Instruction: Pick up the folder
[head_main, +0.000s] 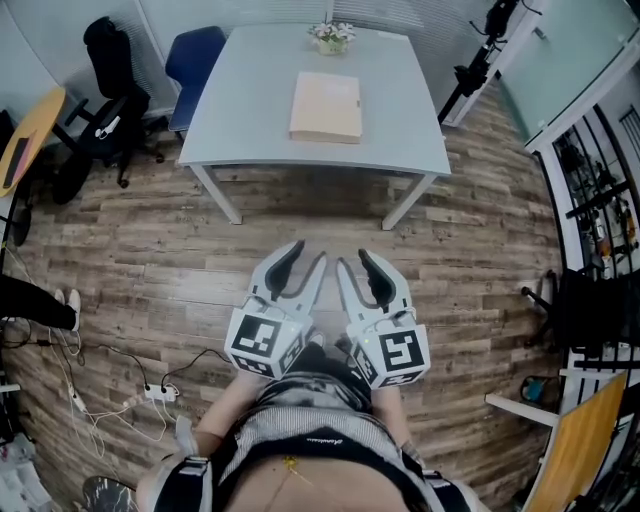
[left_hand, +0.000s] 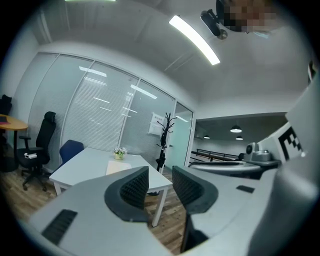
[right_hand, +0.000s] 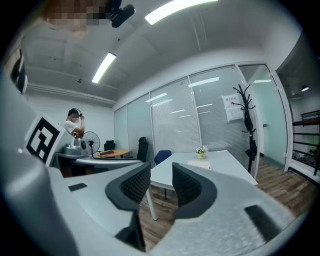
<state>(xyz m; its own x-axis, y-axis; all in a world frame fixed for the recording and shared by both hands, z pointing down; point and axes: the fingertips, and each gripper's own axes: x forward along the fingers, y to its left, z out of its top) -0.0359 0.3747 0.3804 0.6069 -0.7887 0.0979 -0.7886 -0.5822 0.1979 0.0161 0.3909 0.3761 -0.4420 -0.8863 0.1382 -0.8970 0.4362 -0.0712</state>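
Note:
A flat beige folder (head_main: 326, 107) lies on the white table (head_main: 240, 130), near its middle. It also shows small in the left gripper view as folder (left_hand: 118, 167) and in the right gripper view as folder (right_hand: 199, 164). Both grippers hang side by side over the wooden floor, well short of the table. My left gripper (head_main: 307, 256) is open with nothing between its jaws, which frame the table's corner (left_hand: 160, 186). My right gripper (head_main: 355, 260) is open and empty too, pointing toward the table (right_hand: 161, 182).
A small potted plant (head_main: 331, 37) stands at the table's far edge. A blue chair (head_main: 193, 58) and a black office chair (head_main: 110, 90) sit at the left. Cables and a power strip (head_main: 155, 392) lie on the floor. A coat stand (right_hand: 246, 125) rises beside the glass wall.

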